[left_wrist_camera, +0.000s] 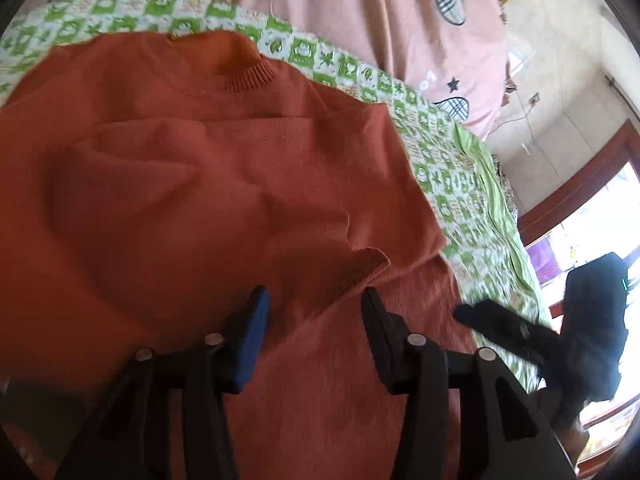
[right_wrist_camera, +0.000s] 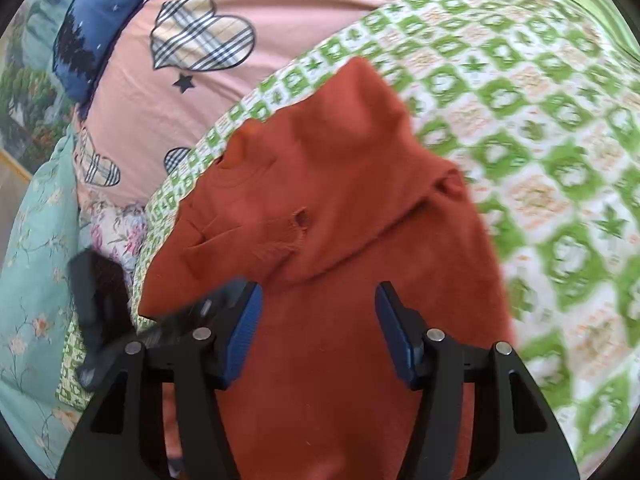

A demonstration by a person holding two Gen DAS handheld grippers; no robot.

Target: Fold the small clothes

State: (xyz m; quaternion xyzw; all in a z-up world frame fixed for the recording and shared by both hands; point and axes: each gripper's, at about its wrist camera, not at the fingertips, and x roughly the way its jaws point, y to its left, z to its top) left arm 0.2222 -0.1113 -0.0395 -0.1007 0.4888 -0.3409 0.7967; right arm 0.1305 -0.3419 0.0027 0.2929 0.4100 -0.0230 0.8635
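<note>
A rust-orange knit sweater (left_wrist_camera: 180, 184) lies on a green-and-white patterned blanket (left_wrist_camera: 452, 176), its ribbed collar (left_wrist_camera: 248, 76) at the far side. A sleeve is folded across its body. My left gripper (left_wrist_camera: 316, 300) is open and empty, just above the sweater's lower part. In the right wrist view the same sweater (right_wrist_camera: 340, 208) shows, with a sleeve cuff (right_wrist_camera: 454, 184) folded in. My right gripper (right_wrist_camera: 318, 292) is open and empty over the sweater's lower part. The right gripper also shows in the left wrist view (left_wrist_camera: 500, 328), and the left gripper in the right wrist view (right_wrist_camera: 120, 320), blurred.
A pink quilt with plaid hearts (left_wrist_camera: 360, 20) lies behind the blanket. A blue pillow (right_wrist_camera: 88, 32) and a teal floral cover (right_wrist_camera: 28, 240) lie at the left. A bright window with a wooden frame (left_wrist_camera: 592, 200) is at the right.
</note>
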